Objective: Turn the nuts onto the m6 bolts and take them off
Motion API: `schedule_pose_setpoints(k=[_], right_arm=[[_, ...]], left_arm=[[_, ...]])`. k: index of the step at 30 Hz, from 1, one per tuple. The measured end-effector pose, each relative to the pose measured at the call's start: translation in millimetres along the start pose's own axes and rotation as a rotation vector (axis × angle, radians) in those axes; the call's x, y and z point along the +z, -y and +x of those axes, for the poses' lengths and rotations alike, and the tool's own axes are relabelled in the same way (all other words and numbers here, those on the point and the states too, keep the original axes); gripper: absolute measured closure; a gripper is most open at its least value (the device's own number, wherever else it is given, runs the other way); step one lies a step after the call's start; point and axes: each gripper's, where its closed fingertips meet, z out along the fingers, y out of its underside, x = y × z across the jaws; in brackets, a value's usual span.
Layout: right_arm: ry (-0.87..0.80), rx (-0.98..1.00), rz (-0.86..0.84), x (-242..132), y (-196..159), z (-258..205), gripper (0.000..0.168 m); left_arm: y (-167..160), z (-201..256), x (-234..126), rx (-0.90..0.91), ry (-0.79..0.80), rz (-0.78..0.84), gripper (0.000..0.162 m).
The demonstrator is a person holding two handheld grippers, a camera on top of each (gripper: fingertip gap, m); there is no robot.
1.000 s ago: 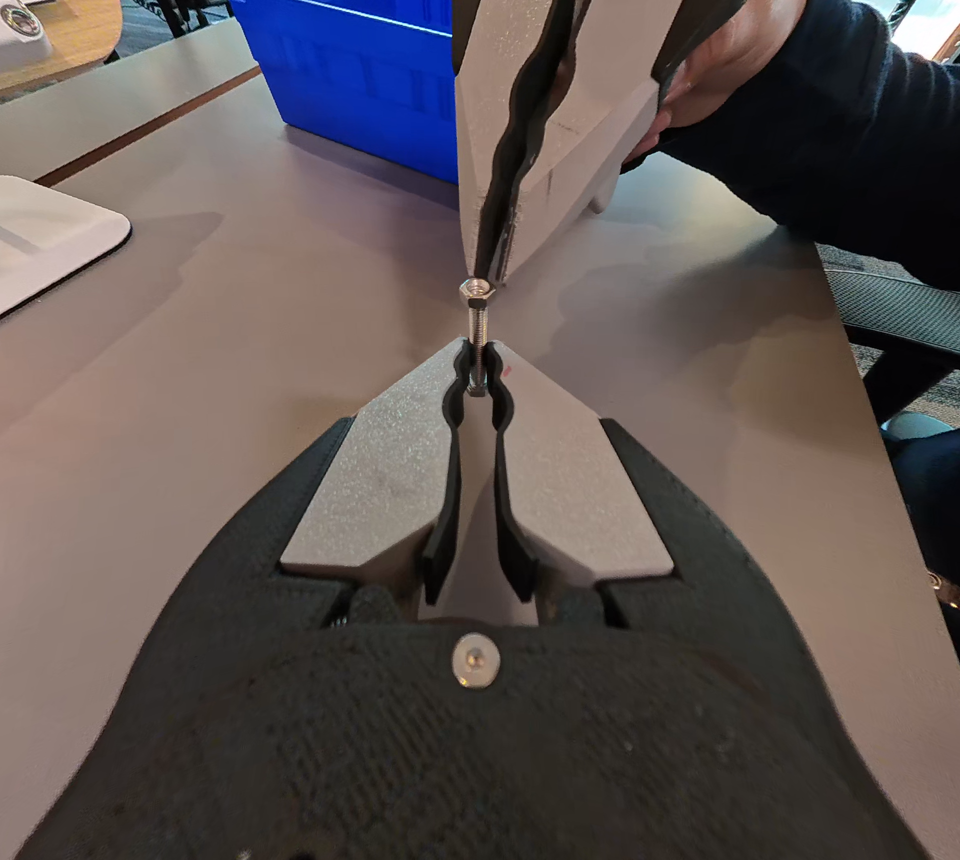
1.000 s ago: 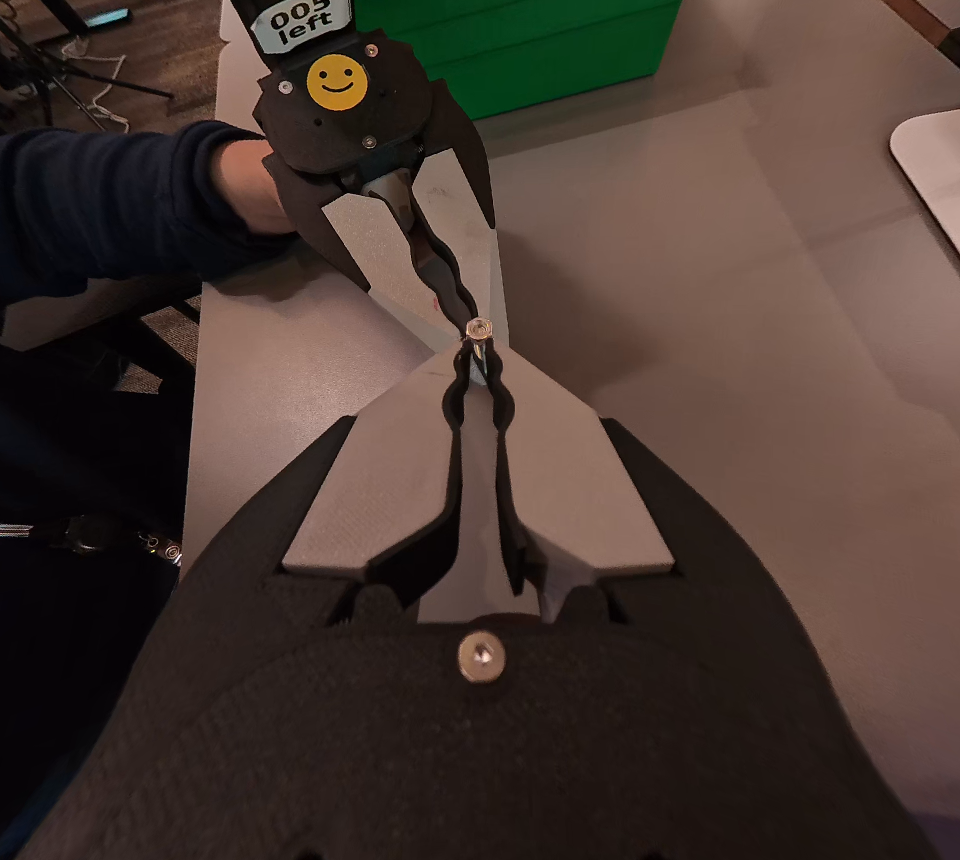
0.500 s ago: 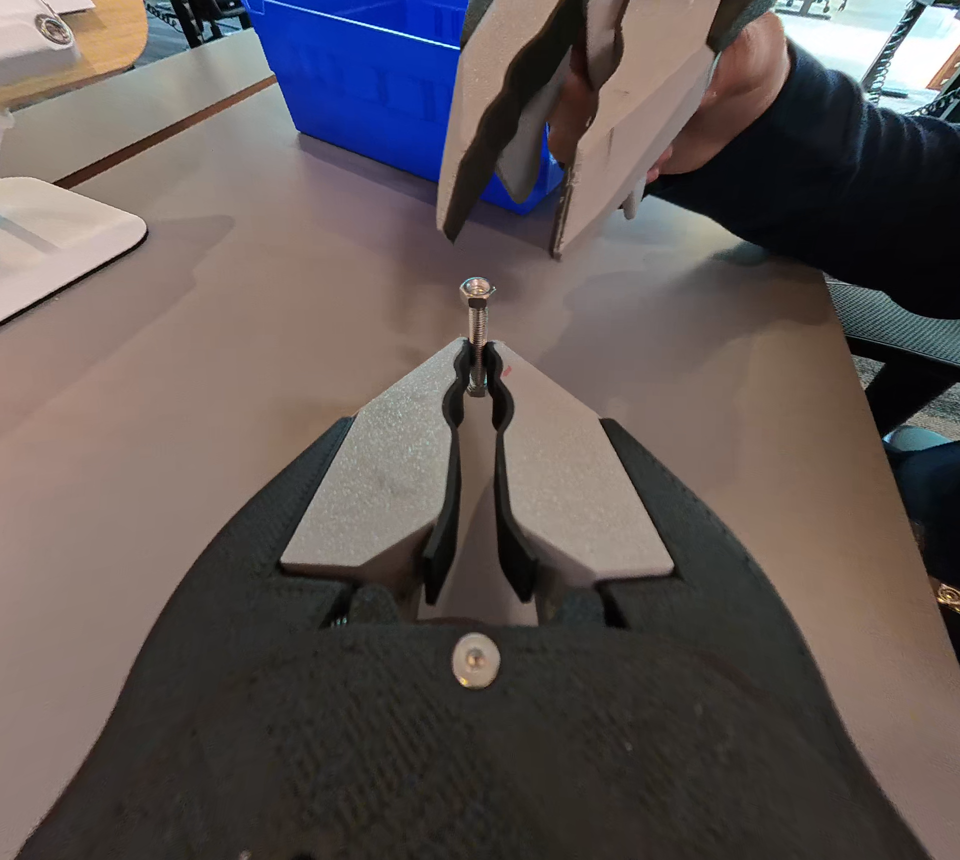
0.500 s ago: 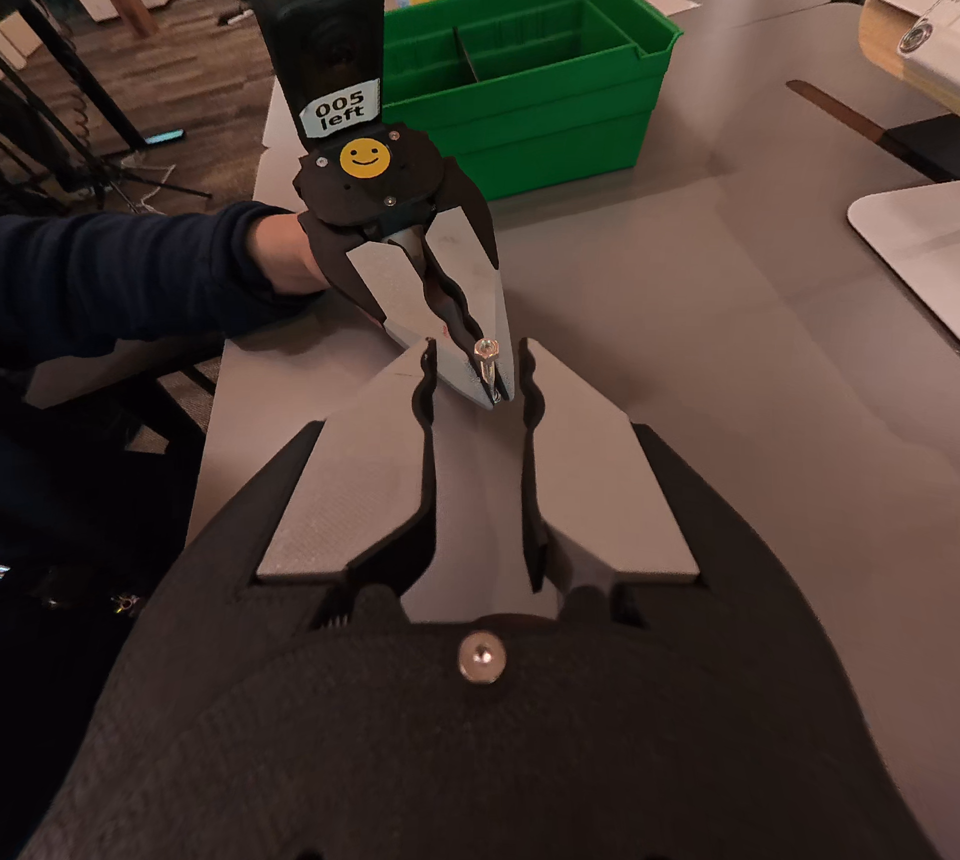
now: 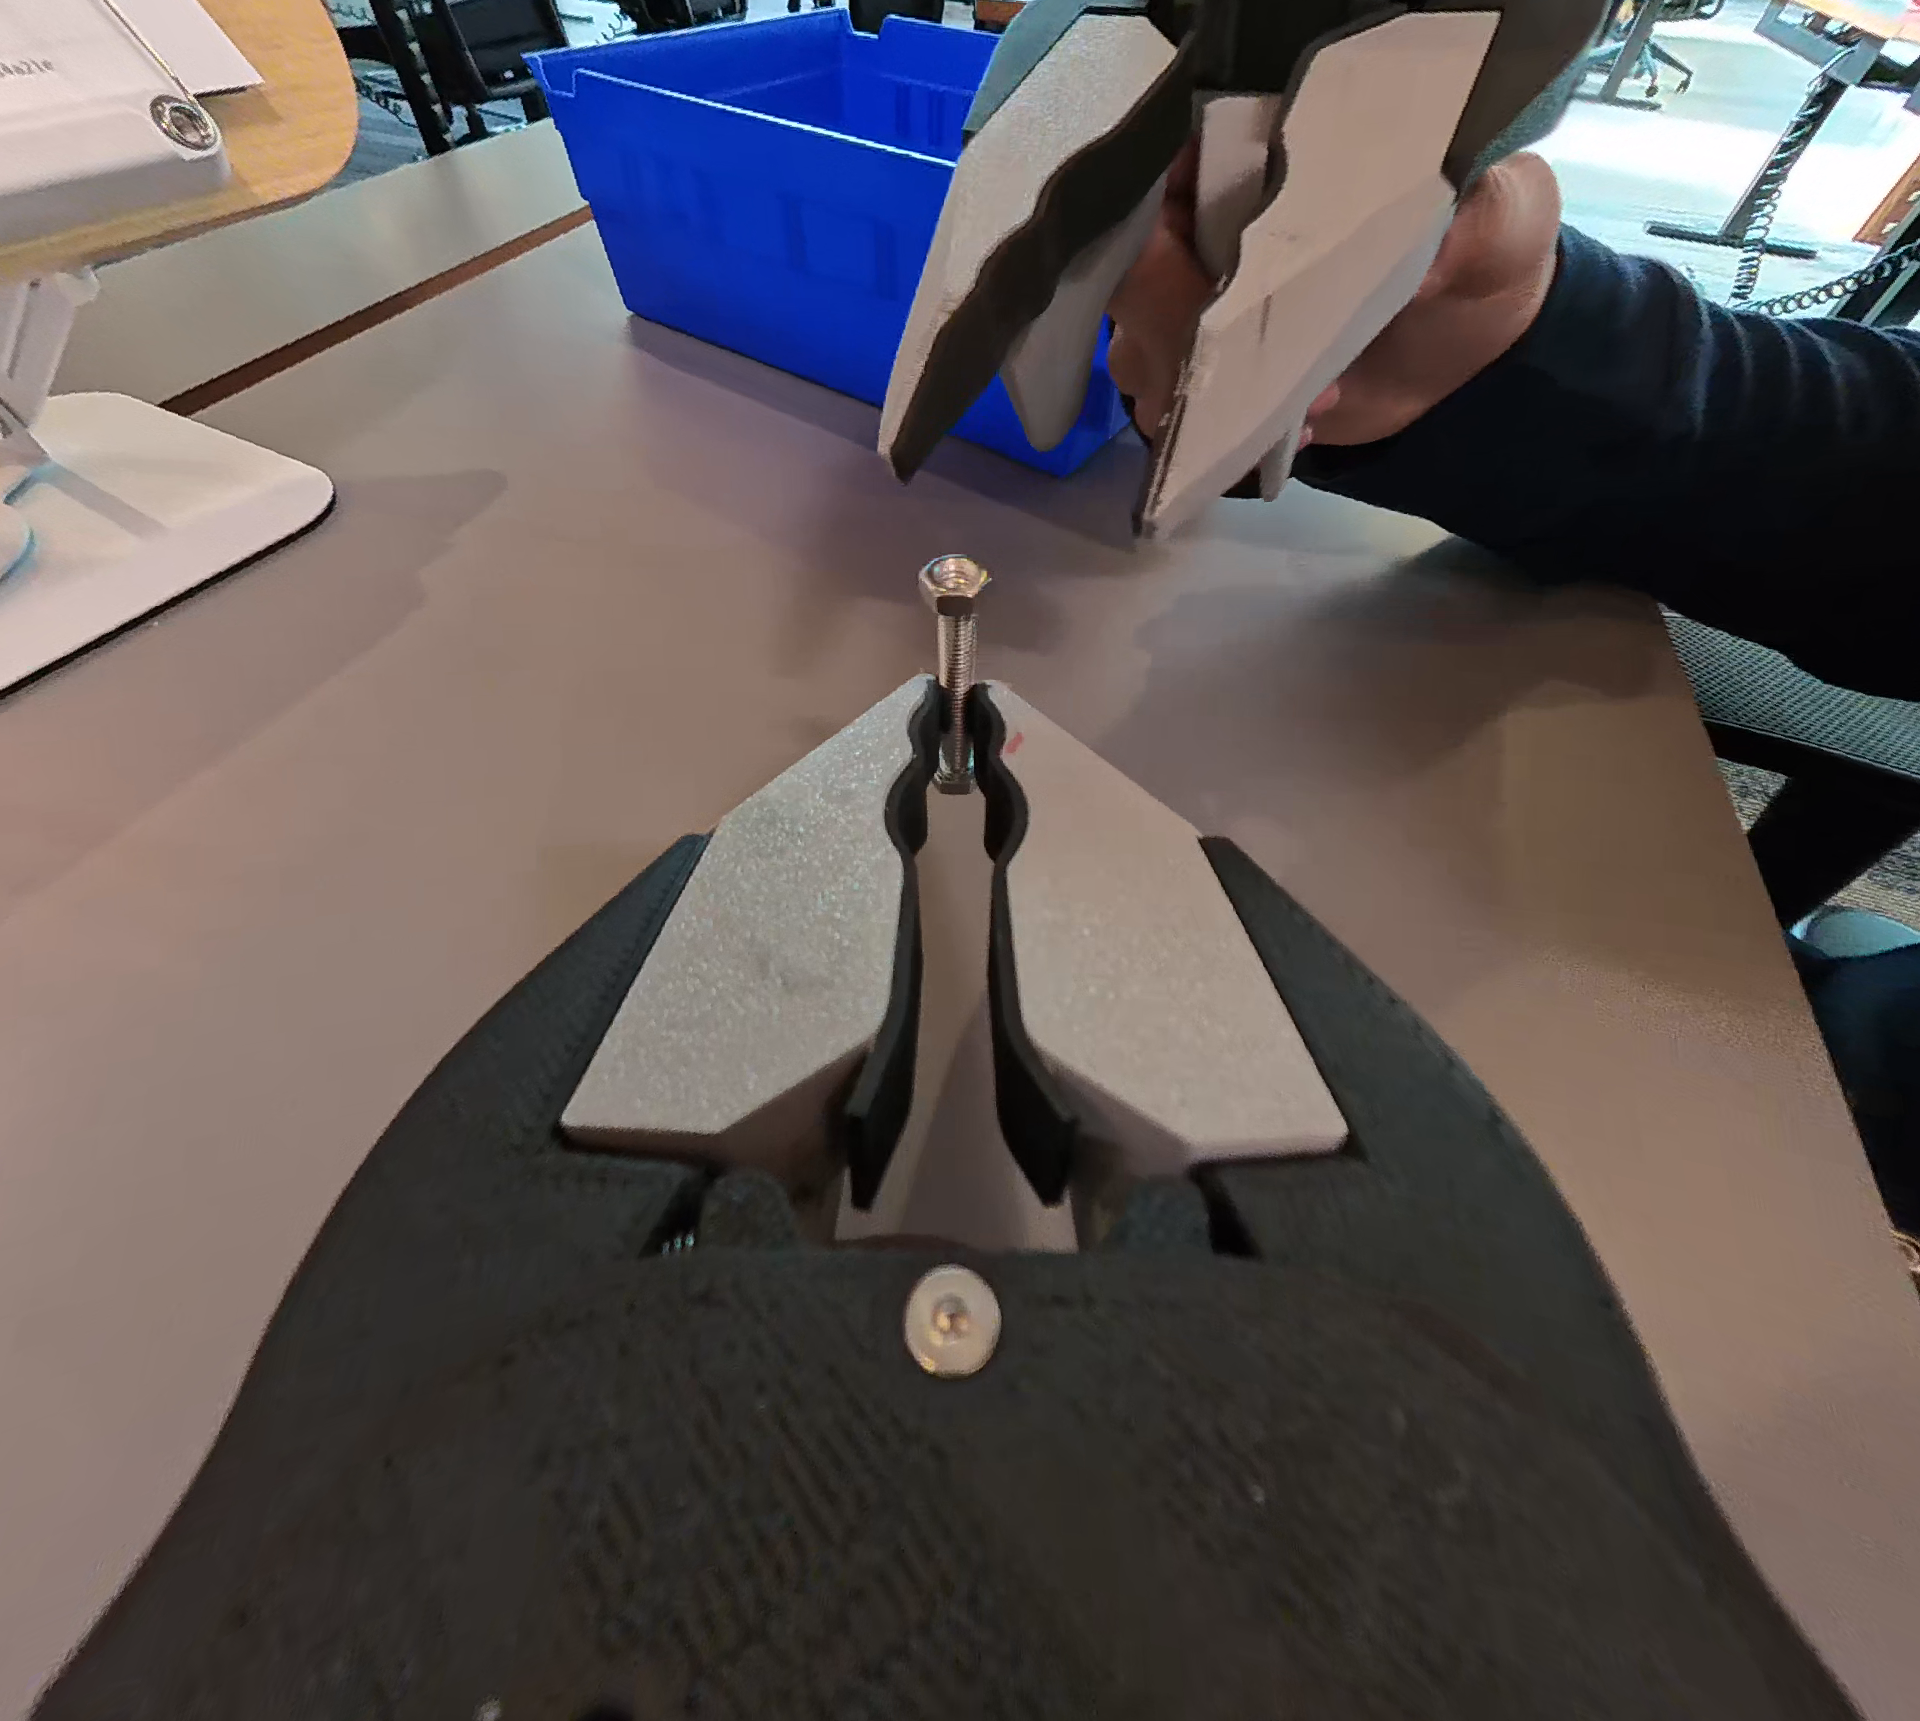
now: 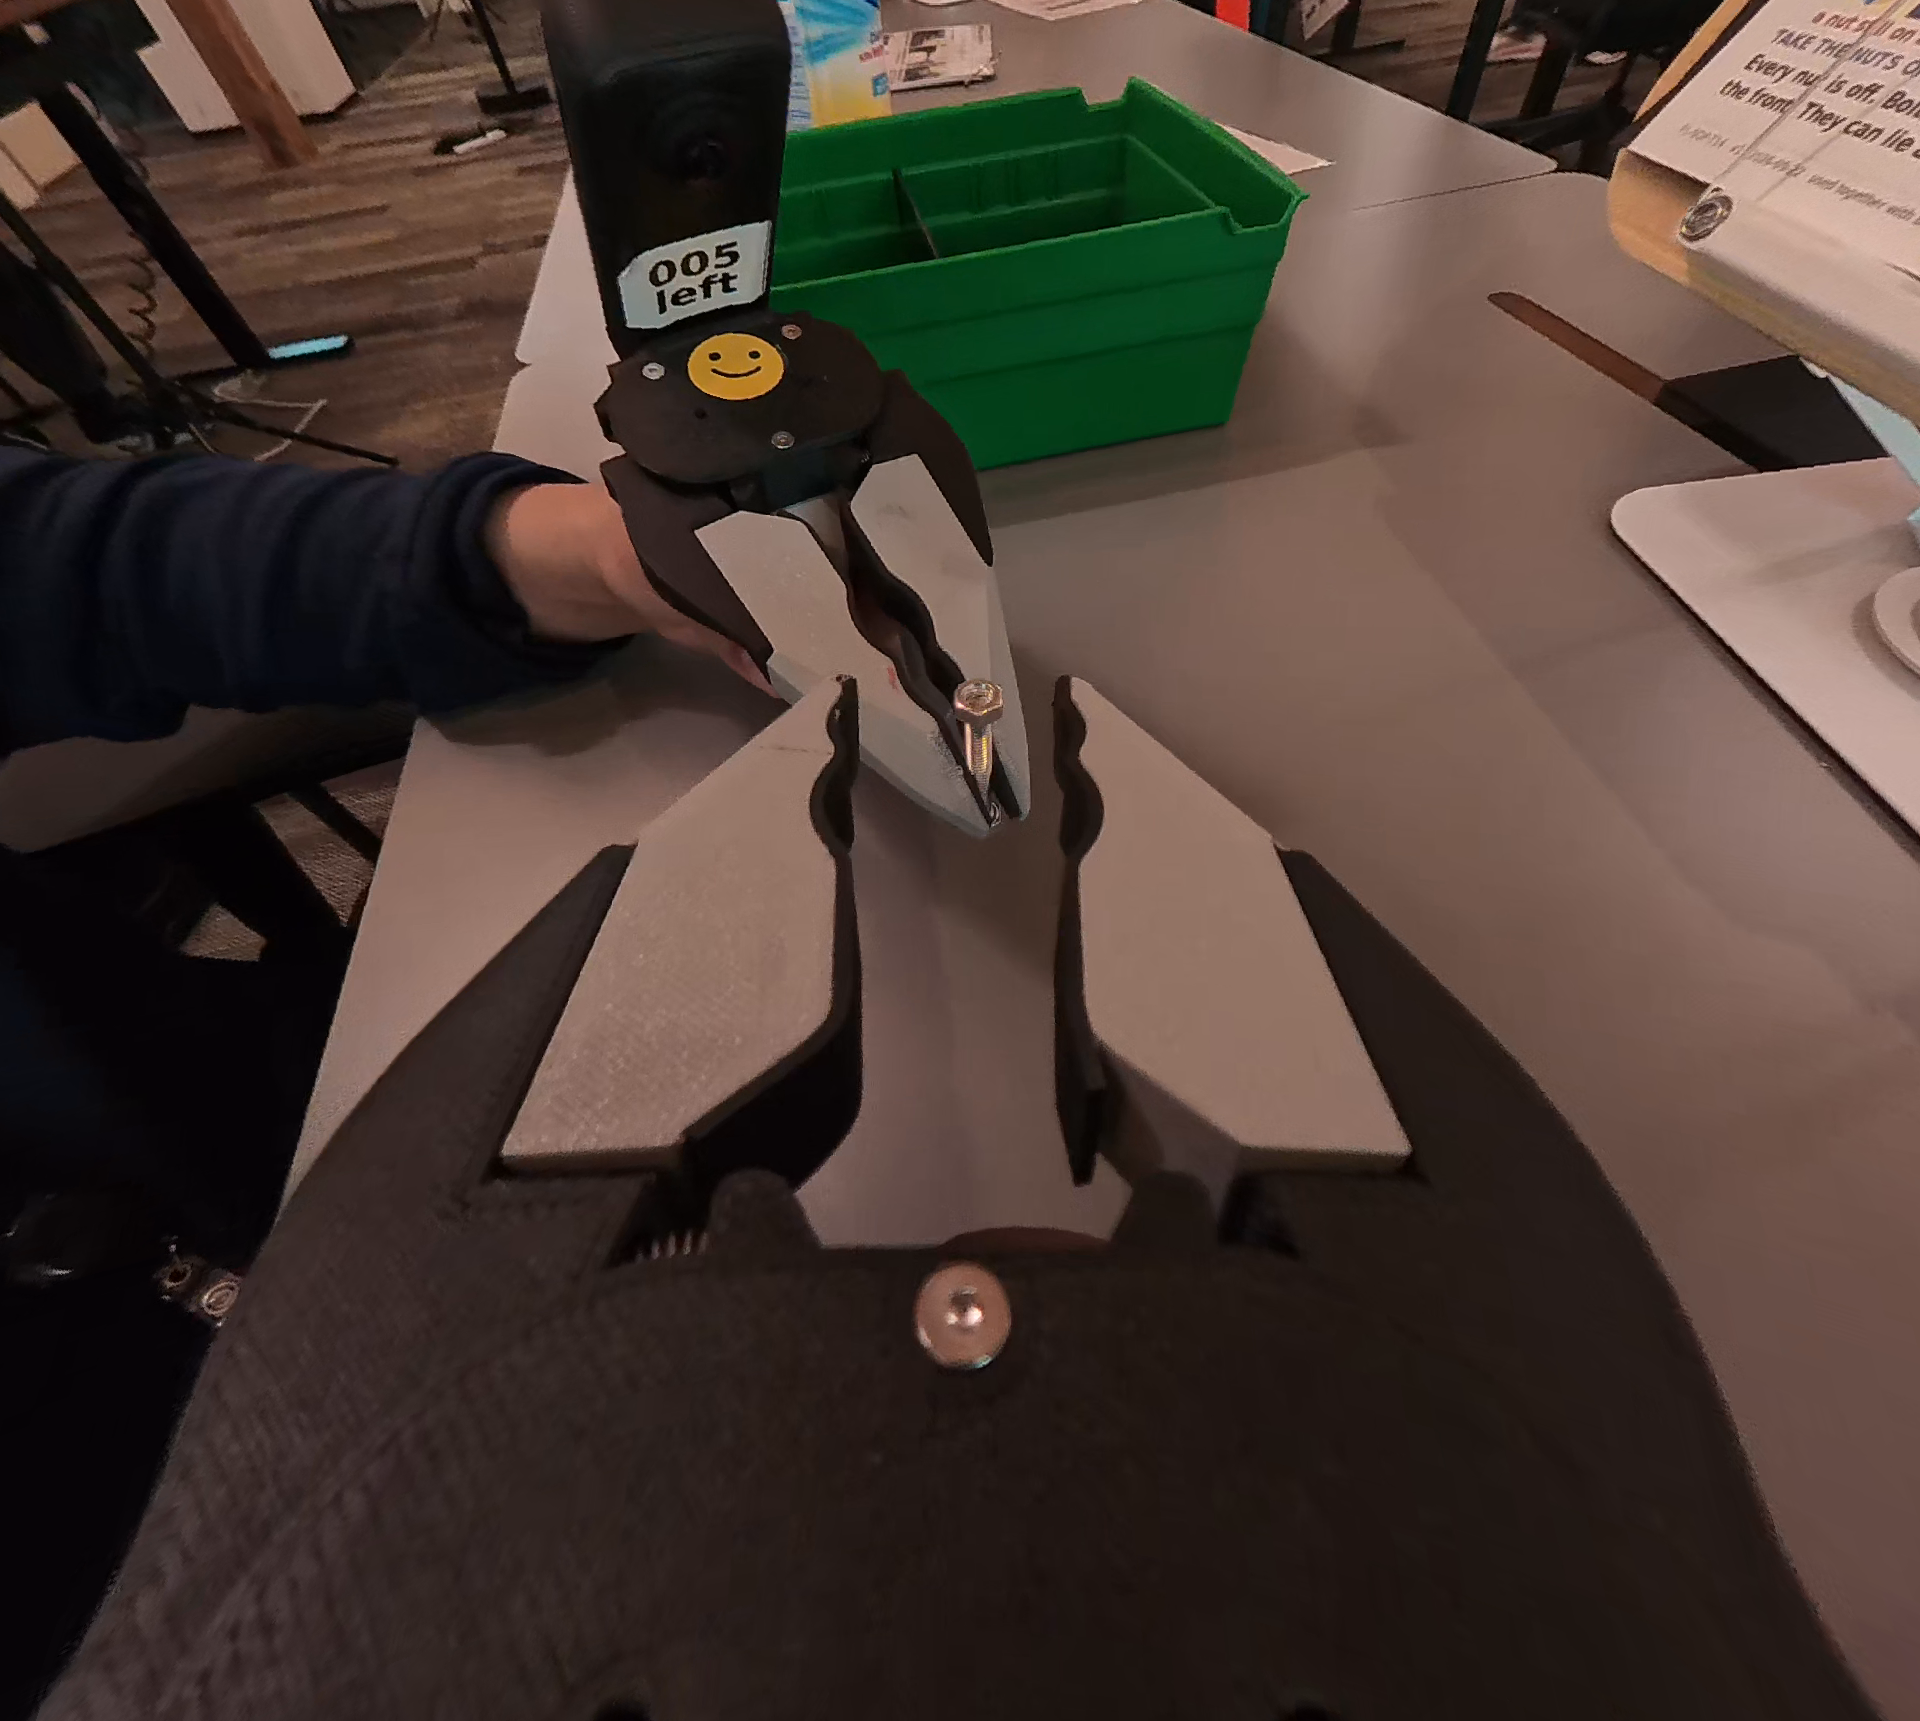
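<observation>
One small silver hex nut (image 5: 953,582) is sitting at the threaded steel bolt's (image 5: 952,695) tip while we are clamping it in our left tool (image 5: 954,707), right tool (image 6: 951,715) spread wide, unthreading seemingly almost finished.

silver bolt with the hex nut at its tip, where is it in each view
Left wrist view: silver bolt centre, pointing up from the shut left gripper.
Right wrist view: bolt centre, between the open right gripper fingers.
Shared landmark: grey tabletop.
</observation>
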Motion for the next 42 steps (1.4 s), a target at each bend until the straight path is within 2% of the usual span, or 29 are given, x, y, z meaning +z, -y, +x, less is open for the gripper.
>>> schedule_pose_setpoints(k=[25,34,42], right_arm=[[-0.024,-0.001,0.005,9.3,-3.4,-3.1,0.128],[0.068,-0.038,0.033,0.0,3.7,-17.6,0.125],[0.019,-0.122,0.000,7.3,-0.1,-21.9,0.124]], left_arm=[[2.1,11.3,0.0,0.020,-0.057,0.016,0.158],[2.0,15.6,0.0,0.028,-0.081,0.016,0.158],[3.1,17.9,-0.1,0.039,-0.092,0.024,0.158]])
